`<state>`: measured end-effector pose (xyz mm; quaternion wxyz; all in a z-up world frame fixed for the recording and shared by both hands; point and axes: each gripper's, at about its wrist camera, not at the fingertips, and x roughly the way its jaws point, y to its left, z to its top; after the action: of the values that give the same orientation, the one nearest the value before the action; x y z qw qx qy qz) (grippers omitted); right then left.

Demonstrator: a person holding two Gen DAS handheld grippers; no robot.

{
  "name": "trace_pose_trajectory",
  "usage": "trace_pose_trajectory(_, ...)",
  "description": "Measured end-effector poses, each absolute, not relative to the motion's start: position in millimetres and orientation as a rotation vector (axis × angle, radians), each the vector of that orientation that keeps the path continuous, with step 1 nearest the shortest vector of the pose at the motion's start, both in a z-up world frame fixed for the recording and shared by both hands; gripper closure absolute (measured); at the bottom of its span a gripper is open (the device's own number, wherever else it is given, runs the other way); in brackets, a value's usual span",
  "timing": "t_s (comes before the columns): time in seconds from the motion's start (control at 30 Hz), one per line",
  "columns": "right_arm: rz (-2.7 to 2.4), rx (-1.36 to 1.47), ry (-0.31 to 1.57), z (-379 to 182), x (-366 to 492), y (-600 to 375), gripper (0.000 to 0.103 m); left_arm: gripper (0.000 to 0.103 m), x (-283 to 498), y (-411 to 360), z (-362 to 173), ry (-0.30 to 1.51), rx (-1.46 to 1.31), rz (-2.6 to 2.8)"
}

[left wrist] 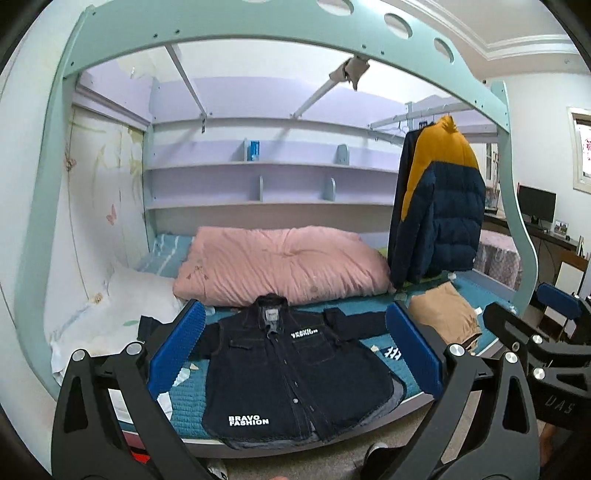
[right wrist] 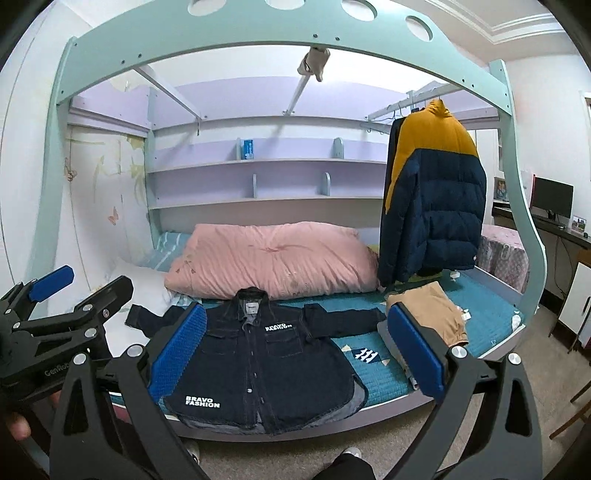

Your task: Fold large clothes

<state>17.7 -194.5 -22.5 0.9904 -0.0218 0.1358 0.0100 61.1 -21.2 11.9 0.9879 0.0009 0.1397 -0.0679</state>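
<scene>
A dark denim jacket [left wrist: 291, 373] [right wrist: 266, 365] with white "BRAVO FASHION" lettering lies flat, front up, on the teal bed cover, collar toward the pink duvet and both sleeves spread sideways. Its hem hangs slightly over the bed's front edge. My left gripper [left wrist: 295, 350] is open, held in the air short of the bed with the jacket framed between its blue pads. My right gripper [right wrist: 295, 350] is likewise open, back from the bed and holding nothing. In the right wrist view the left gripper [right wrist: 62, 295] appears at the left edge; in the left wrist view the right gripper [left wrist: 532, 314] appears at the right edge.
A folded pink duvet [left wrist: 280, 266] lies behind the jacket, a white pillow [left wrist: 122, 310] to its left, folded tan clothing [left wrist: 443, 314] to its right. A navy and yellow puffer jacket [left wrist: 439, 206] hangs from a rail. The bunk frame [left wrist: 258, 26] arches overhead. The person's shoes [right wrist: 351, 452] stand on the floor below.
</scene>
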Motion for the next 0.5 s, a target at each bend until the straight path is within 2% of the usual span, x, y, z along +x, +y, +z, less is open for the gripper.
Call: trace_pose_trajectory(0.5, 0.022, -0.041, 0.243, -17, -3, -193, 0.008, 0.005, 38, -26, 23, 0.222, 0.025, -0.127)
